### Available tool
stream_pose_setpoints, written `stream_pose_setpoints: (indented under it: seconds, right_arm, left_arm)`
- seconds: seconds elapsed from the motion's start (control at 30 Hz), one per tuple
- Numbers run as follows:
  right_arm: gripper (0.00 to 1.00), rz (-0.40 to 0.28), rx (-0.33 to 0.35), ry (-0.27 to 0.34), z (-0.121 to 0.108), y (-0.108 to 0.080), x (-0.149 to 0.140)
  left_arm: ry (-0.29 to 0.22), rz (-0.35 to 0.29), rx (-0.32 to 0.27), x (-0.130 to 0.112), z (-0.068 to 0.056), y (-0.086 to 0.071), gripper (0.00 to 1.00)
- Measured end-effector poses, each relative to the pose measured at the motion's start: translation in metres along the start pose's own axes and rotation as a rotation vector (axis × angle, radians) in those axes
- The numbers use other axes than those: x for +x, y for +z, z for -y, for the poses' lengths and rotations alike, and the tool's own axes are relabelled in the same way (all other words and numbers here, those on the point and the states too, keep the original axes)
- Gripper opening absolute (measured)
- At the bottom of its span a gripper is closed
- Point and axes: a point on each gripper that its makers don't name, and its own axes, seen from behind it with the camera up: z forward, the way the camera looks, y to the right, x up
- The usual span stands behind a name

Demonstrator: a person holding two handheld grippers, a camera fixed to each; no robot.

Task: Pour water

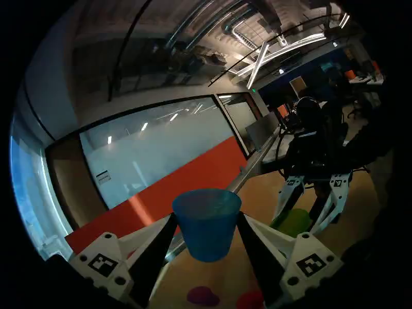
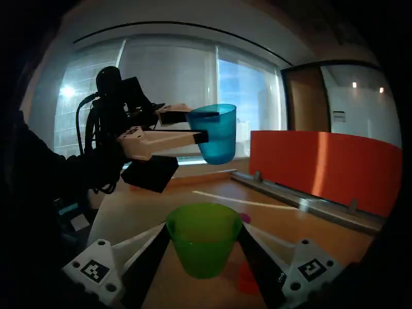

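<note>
Blue cup [image 2: 216, 133] upright, gripped by left hand-held gripper [image 1: 207, 222], sits higher than and beyond green cup [image 2: 204, 242]. Right hand-held gripper [image 2: 204, 229] grips that one low over desk [image 2: 293, 219]. Pouring likely means tipping blue down toward green.

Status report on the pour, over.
Left gripper shut on blue cup, raised, roughly upright. Right gripper shut on green cup over the table. Nothing between the cups.
</note>
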Motion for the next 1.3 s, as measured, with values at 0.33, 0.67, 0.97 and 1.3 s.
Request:
stream_pose_setpoints:
  seconds: [0.33, 0.67, 0.97, 1.3]
  right_arm:
    - [0.91, 0.001, 0.023, -0.002, 0.007, 0.009, -0.001]
    - [0.91, 0.0, 0.038, -0.008, 0.011, 0.017, 0.002]
    - [0.91, 0.0, 0.042, -0.012, 0.013, 0.02, 0.003]
    - [0.91, -0.003, 0.041, -0.018, 0.011, 0.021, 0.006]
  left_arm:
    - [0.08, 0.001, 0.007, 0.003, 0.001, 0.002, 0.83]
    - [0.158, 0.004, 0.015, 0.007, 0.002, 0.003, 0.83]
    - [0.23, 0.003, 0.026, 0.013, 0.004, 0.001, 0.83]
    - [0.296, 0.005, 0.031, 0.017, 0.002, 0.002, 0.84]
